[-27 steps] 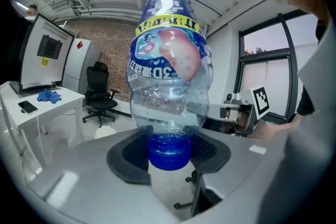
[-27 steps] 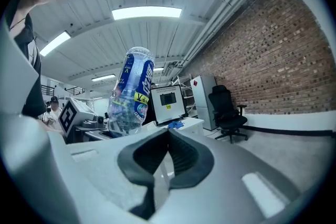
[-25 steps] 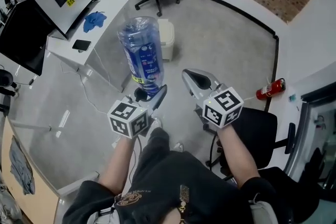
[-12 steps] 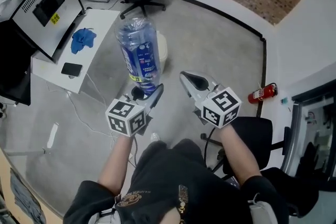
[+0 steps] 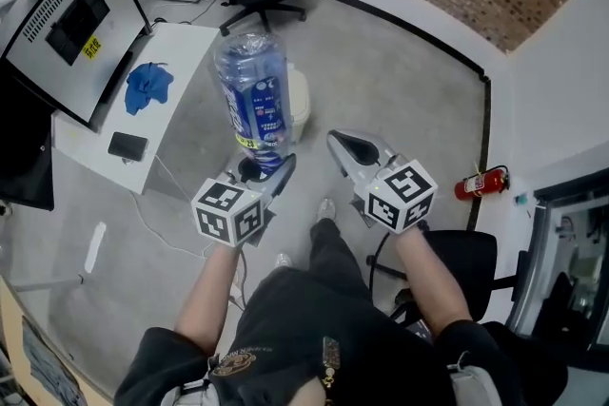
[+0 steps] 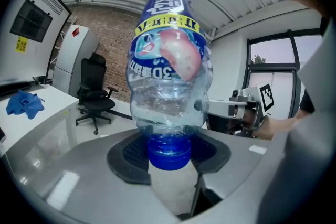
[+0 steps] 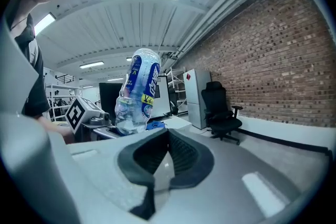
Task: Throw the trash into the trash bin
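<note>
Above the floor (image 5: pixel 400 81): plastic bottle (image 5: pixel 255 95), cap (image 6: pixel 168 152) clamped in left gripper (image 5: pixel 269 176); right gripper (image 5: pixel 344 145) closed, empty. Pending: carry to white bin (image 5: pixel 300 106), release.

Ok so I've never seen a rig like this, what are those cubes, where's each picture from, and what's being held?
No robot: a person holds a two-jaw gripper in each hand, and the patterned cubes are part of them. One picture comes from a camera on the person's head, looking down at the floor; the other two from cameras riding on each gripper. The left gripper is clamped on the blue cap of a clear plastic bottle. The right gripper is shut and empty. Below are a white table with a blue cloth and a phone, and a small white bin on the floor.
</note>
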Available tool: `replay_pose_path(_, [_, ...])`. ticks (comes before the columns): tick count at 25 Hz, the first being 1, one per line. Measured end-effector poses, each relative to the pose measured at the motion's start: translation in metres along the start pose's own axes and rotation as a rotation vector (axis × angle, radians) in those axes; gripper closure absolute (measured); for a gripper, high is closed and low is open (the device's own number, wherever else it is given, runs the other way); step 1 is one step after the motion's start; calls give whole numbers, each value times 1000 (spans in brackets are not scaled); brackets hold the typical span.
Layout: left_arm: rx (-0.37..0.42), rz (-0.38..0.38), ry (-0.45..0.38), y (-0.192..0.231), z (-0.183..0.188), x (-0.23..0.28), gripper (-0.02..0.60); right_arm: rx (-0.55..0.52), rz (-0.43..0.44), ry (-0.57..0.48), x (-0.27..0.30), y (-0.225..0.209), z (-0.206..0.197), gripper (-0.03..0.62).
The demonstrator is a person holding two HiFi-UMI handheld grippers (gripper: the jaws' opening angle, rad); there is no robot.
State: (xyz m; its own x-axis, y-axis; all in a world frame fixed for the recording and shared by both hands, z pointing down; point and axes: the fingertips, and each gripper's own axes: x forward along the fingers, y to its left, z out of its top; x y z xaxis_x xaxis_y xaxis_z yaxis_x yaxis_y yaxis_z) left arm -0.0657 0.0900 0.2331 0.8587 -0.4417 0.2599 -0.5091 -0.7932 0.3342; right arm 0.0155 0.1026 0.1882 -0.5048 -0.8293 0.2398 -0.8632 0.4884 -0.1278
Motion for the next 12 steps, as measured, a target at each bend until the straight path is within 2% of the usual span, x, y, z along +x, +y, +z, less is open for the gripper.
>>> replay_pose_path(4, [-3,36,10,23,11,29,391,27,39,-18,27,-37,0,591])
replay_pose_path(8, [7,59,9,44,30,79,391,41,71,-27,54,-95,4,591])
replay_pose_path(12, [-22,105,39,68,35,121,391,63,124,-5,83,-138,0,591])
